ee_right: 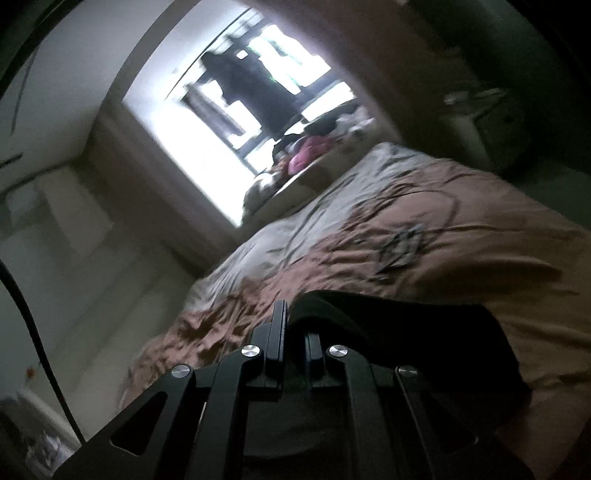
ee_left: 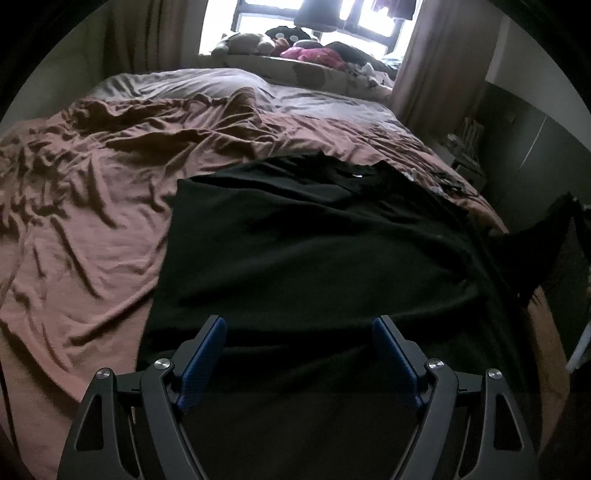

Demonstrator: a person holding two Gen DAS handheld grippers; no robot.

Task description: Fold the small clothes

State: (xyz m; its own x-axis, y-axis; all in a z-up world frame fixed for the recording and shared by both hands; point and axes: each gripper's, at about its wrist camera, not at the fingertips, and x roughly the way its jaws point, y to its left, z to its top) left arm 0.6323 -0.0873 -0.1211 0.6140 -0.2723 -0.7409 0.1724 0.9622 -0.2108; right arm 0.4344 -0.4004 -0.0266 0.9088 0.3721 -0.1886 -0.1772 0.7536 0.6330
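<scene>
In the left wrist view, the left half of the frame is filled by a rumpled brown sheet (ee_left: 92,192) that covers the bed and runs up toward the upper middle, where it meets a paler grey sheet (ee_left: 207,85). Right of centre, a black garment (ee_left: 303,240) lies spread flat on the brown sheet, reaching from the middle of the frame down to the bottom edge; its far right part lifts off the bed and hangs as a dark flap near the right edge. At the bottom centre the left gripper (ee_left: 299,328) hovers over the near part of the garment with its blue-padded fingers (ee_left: 210,350) spread wide and nothing between them. Along the top of the frame, a bright window (ee_left: 258,26) stands behind a ledge piled with soft toys (ee_left: 251,42) and a pink cloth (ee_left: 317,55). In the right wrist view, strongly tilted and blurred, a pale wall fills the left side, the window (ee_right: 207,122) sits upper centre, and the brown sheet (ee_right: 461,229) slopes across the right. At lower centre the right gripper (ee_right: 295,325) has its fingers drawn close, pinching a bunched fold of the black garment (ee_right: 406,332), which trails to the right over the sheet.
</scene>
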